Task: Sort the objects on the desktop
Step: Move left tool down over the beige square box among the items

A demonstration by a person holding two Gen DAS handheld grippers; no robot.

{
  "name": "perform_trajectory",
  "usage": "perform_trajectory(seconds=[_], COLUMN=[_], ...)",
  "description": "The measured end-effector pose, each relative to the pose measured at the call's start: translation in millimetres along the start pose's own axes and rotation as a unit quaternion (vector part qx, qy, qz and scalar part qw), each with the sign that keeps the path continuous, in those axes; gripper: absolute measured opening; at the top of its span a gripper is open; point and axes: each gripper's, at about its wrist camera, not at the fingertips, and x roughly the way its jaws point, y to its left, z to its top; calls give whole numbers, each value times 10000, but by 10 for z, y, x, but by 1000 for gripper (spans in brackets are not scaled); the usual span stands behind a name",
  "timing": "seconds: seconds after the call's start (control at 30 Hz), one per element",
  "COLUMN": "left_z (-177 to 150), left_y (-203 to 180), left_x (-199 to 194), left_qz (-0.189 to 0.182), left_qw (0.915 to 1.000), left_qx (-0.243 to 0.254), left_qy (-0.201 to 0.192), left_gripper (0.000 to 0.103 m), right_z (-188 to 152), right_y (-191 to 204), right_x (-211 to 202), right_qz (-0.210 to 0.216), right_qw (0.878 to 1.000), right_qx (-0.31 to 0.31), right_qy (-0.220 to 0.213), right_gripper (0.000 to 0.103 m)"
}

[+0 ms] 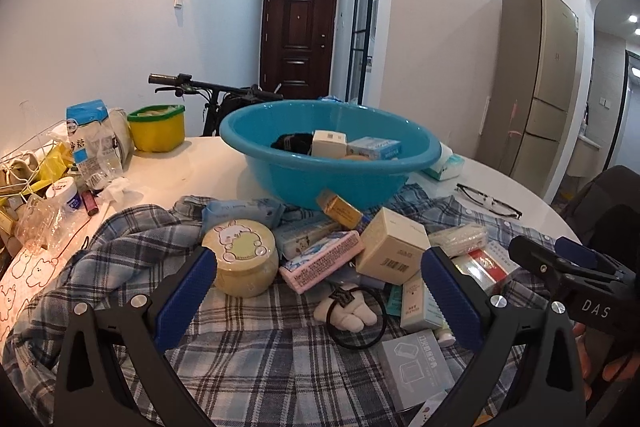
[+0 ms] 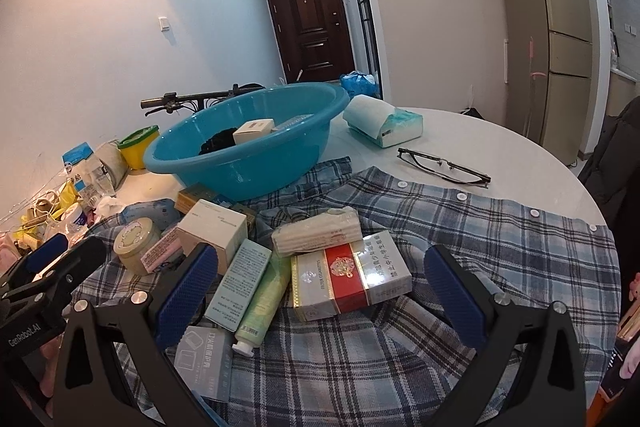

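Closest to me, left gripper point(image 1: 318, 297) hangs spread wide and empty over the hair tie point(image 1: 356, 319); further right, my right gripper point(image 2: 320, 291), also wide and empty, has the cigarette carton point(image 2: 350, 279) dead ahead, long axis crosswise, blue basin point(image 2: 256, 163) up-left.

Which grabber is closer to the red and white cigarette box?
Right. The right gripper frames the cigarette box between its open fingers; the left gripper is off to its left.

Black frames, blue ribbed pads point(image 1: 188, 291)
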Motion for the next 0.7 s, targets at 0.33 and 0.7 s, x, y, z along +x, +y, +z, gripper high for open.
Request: perform_trajectory(seconds=[0.33,0.7], left_z=[-64,-147], left_y=[-46,-250], left_x=[218,432], left_qz=[-159,109], left_qw=[9990,9955], left_qx=[157,603], left_qy=[391,722], left_gripper=[103,103], right_z=[-50,-124], right_y=[-20,12], right_x=[188,359], right_qz=[-220,-581], right_qw=[9994,9963], right_qx=[-58,-377], right_qy=[262,512], right_gripper=[103,102])
